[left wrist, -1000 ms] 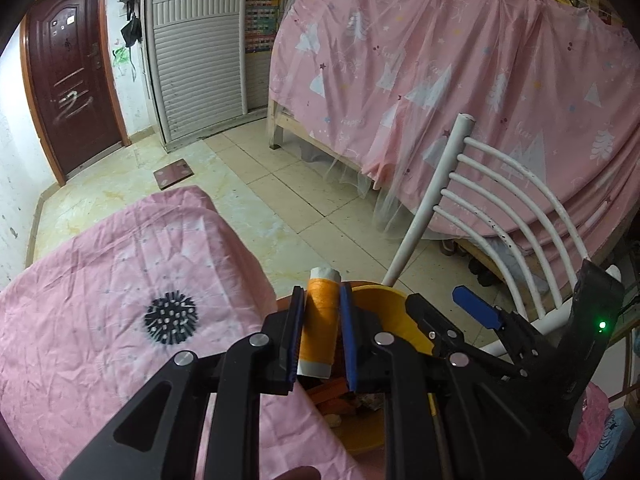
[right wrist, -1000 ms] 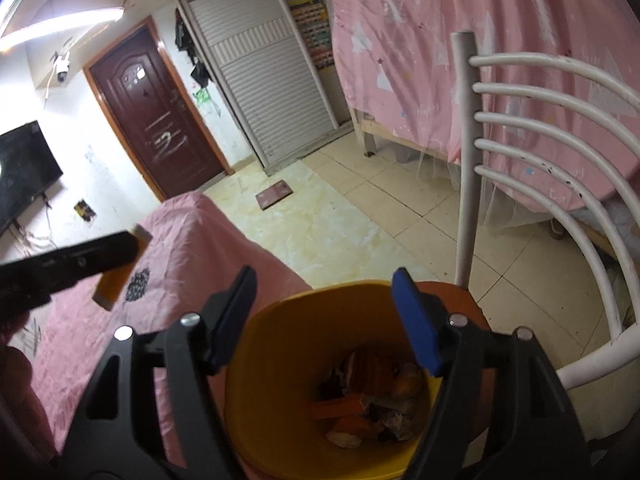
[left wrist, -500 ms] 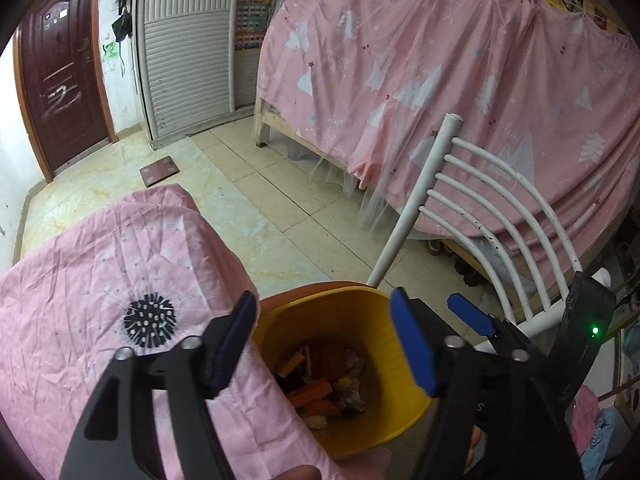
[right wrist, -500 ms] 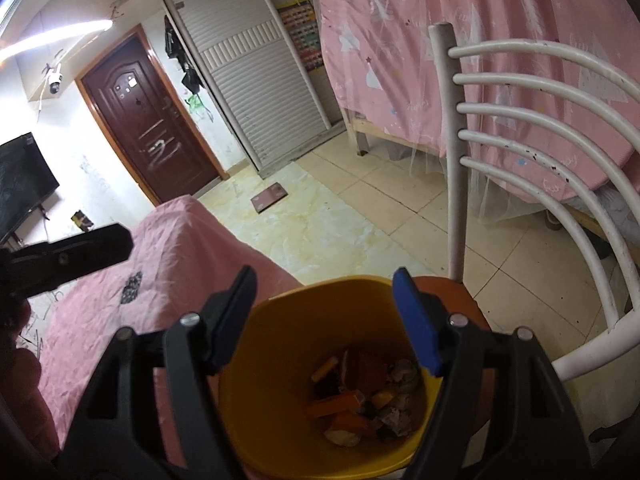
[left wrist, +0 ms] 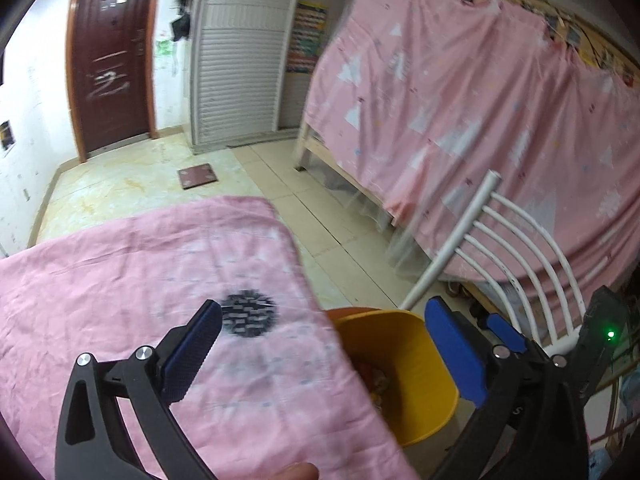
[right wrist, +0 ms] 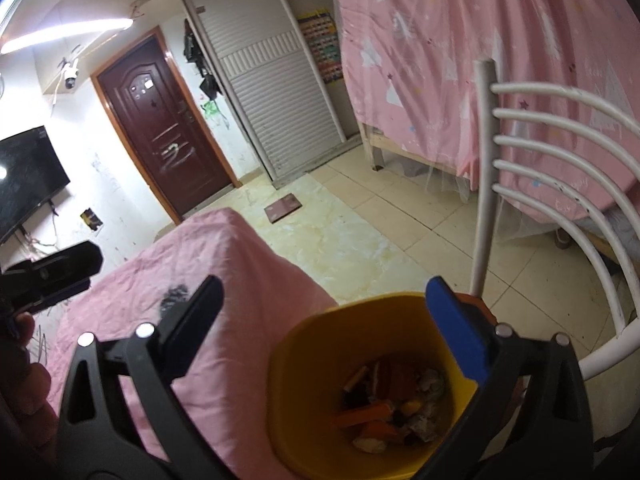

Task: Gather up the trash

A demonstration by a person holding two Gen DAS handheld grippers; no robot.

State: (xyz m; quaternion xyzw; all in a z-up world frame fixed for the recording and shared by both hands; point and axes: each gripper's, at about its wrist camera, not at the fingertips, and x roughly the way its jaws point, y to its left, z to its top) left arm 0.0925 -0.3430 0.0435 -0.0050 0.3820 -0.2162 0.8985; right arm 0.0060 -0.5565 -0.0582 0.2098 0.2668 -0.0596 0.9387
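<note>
Left gripper (left wrist: pixel 320 344) open, empty, over cloth (left wrist: pixel 140 280) edge. Right gripper (right wrist: pixel 336 324) open above bin (right wrist: pixel 320 344); chair (right wrist: pixel 560 184) close right.

The bin (right wrist: pixel 304 360) at 6 o'clock is yellow, its trash (right wrist: pixel 394 404) orange, red and grey. The surface (left wrist: pixel 120 264) wears pink cloth with a black spiky blotch (left wrist: pixel 249 314) at centre. At 2 o'clock, the pink curtain (left wrist: pixel 460 112) shows white triangles; the chair (right wrist: pixel 560 184) is white.
</note>
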